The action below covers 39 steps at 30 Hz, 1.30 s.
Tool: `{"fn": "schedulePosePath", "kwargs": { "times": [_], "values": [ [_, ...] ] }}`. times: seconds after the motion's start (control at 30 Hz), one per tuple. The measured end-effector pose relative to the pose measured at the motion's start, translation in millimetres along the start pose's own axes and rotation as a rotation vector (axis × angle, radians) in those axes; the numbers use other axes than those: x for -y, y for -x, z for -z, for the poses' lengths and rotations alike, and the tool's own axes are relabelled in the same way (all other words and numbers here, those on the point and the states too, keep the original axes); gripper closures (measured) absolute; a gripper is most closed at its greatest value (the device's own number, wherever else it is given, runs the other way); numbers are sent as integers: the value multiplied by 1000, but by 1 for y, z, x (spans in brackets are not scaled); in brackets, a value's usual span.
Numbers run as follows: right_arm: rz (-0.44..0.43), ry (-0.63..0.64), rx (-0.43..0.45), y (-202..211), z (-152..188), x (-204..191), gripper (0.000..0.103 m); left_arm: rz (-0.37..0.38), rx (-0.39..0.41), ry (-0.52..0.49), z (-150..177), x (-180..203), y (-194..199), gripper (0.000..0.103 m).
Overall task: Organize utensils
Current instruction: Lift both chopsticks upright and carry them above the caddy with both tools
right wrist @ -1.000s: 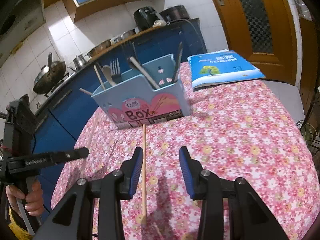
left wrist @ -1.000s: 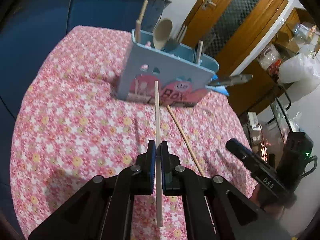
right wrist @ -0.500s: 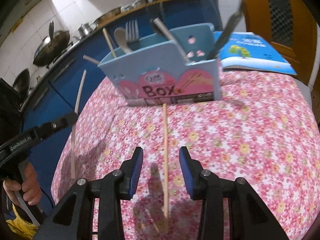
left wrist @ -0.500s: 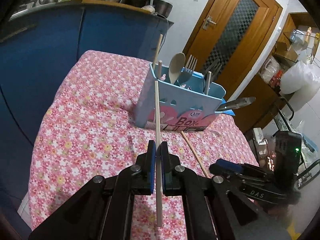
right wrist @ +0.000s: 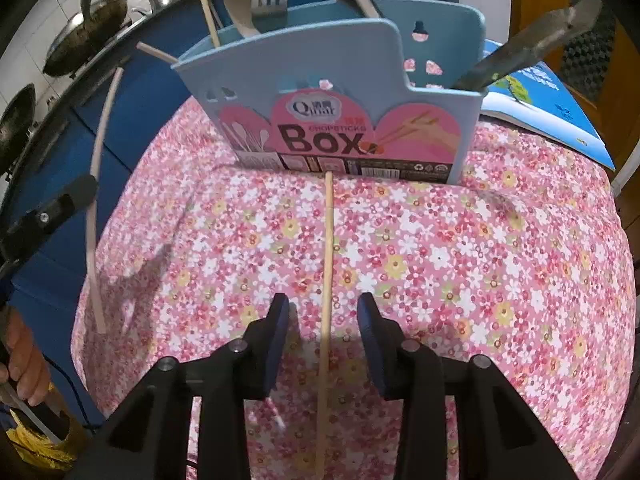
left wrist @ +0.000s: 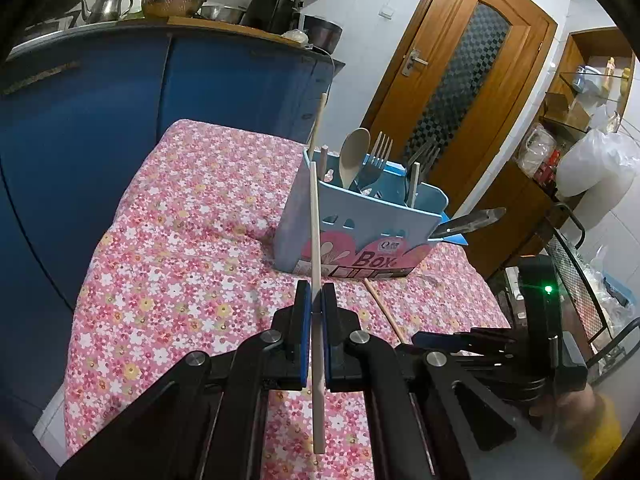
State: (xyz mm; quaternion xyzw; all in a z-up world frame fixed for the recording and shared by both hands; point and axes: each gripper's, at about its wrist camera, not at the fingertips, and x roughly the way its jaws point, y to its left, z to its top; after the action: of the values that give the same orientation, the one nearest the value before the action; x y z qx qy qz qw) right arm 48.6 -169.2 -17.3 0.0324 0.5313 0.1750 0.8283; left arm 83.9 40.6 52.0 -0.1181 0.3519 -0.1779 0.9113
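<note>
A pale chopstick [left wrist: 315, 240] is pinched by the left gripper [left wrist: 316, 300], pointing toward 12 o'clock at the blue utensil box [left wrist: 360, 220]. A second chopstick [right wrist: 327, 264] lies on the floral tablecloth [right wrist: 480, 264] (tip just beside the box) between the closing, untouching jaws of the right gripper [right wrist: 324, 312].

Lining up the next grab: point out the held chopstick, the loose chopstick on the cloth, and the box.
Held chopstick [left wrist: 315, 236], left wrist view, shaft above the fingers.
Loose chopstick [right wrist: 328, 248], right wrist view, mid-shaft.
Box [right wrist: 328, 80], right wrist view, front wall.
</note>
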Motion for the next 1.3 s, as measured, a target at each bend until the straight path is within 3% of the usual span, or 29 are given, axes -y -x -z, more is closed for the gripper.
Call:
{"fn": "schedulePosePath", "kwargs": {
  "times": [0.3,0.37,0.5,0.83,1.1,1.3],
  "values": [
    [125,108,-56,-8,-6,-13,96,-2,13,-3,0,2,0,100],
    [114,101,-54,-10,-7,-15,97,-2,18,-7,0,4,1,100],
    [-1,33,-27,-2,-2,-3,97,1,30,-21,-1,9,3,100],
    [-167,-36,264,67,15,14,97,17,114,-62,-13,29,18,100],
    [-179,-45,552,116,1,19,97,37,193,-90,-39,49,19,100],
    [-169,-60,678,128,-19,24,97,32,277,-118,-65,63,10,100]
  ]
}}
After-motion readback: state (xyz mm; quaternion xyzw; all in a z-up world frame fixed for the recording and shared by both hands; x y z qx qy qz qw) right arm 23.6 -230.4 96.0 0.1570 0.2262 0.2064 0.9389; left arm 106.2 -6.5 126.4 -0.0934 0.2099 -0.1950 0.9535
